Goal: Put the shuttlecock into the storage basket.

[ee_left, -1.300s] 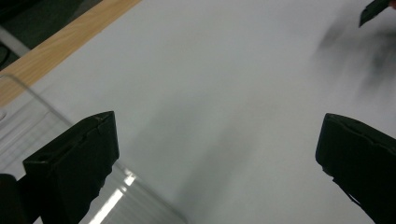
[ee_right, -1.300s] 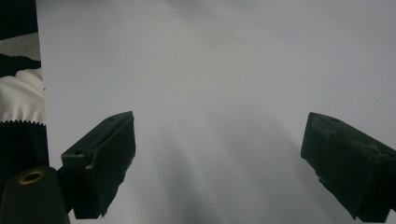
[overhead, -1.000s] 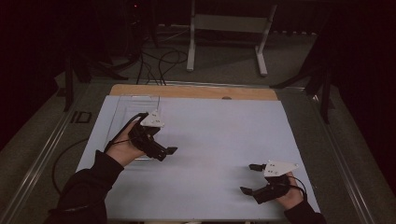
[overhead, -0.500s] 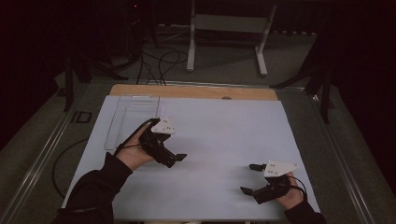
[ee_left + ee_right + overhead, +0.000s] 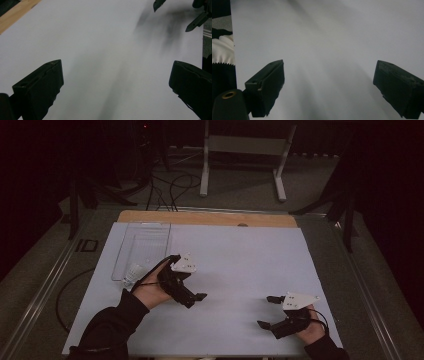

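White sheeting [image 5: 240, 265] is covering the table in the high view, with a strip of bare wood [image 5: 210, 218] showing along its far edge. I am holding the left gripper [image 5: 196, 299] over the left-centre of the sheet, its 2 jaws pointing right and spread. A clear plastic tray [image 5: 145, 245] is lying at the far left of the sheet, just behind my left hand [image 5: 150, 291], and a small white item [image 5: 131, 273] is sitting at its near end; I cannot tell what it is. I am keeping the right gripper [image 5: 269, 311] low at the near right corner, jaws parted and pointing left, well apart from the left gripper.

In the left gripper view, the 2 black jaws are standing wide apart with nothing between them, over bare white sheet [image 5: 100, 55]. The right gripper's jaw tips [image 5: 175, 15] are showing at the top right, parted.

In the right gripper view, the jaws are also standing wide open and holding nothing, with white sheet [image 5: 332, 50] beneath them. A white cloth [image 5: 223, 50] is showing at the left edge.
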Tool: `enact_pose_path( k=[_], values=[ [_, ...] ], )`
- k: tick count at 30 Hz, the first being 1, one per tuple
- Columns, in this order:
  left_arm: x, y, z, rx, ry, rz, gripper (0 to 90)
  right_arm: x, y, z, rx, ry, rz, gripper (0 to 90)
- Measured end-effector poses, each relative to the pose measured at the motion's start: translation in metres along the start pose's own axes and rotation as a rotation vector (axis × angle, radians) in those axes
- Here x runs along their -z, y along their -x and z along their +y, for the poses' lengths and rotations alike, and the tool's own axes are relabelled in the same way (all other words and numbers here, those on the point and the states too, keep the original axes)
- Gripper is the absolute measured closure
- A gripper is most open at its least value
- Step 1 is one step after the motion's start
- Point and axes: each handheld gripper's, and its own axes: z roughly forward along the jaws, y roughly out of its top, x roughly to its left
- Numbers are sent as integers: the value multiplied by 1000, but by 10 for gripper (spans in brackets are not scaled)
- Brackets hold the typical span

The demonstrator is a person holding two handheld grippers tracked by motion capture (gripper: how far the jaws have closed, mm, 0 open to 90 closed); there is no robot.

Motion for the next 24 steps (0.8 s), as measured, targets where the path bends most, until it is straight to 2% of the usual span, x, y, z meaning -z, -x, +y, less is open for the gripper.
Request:
enact_pose_path(
  k=[11, 19, 24],
  values=[
    [-14, 11, -7, -12, -3, -39, 0, 0, 0, 0, 0, -4, 0, 103],
    [-20, 18, -14, -25, -7, -50, 0, 0, -1, 0, -1, -6, 2, 103],
    [-23, 22, -20, -21, -7, -75, 0, -1, -1, 0, -2, -6, 5, 103]
  ],
)
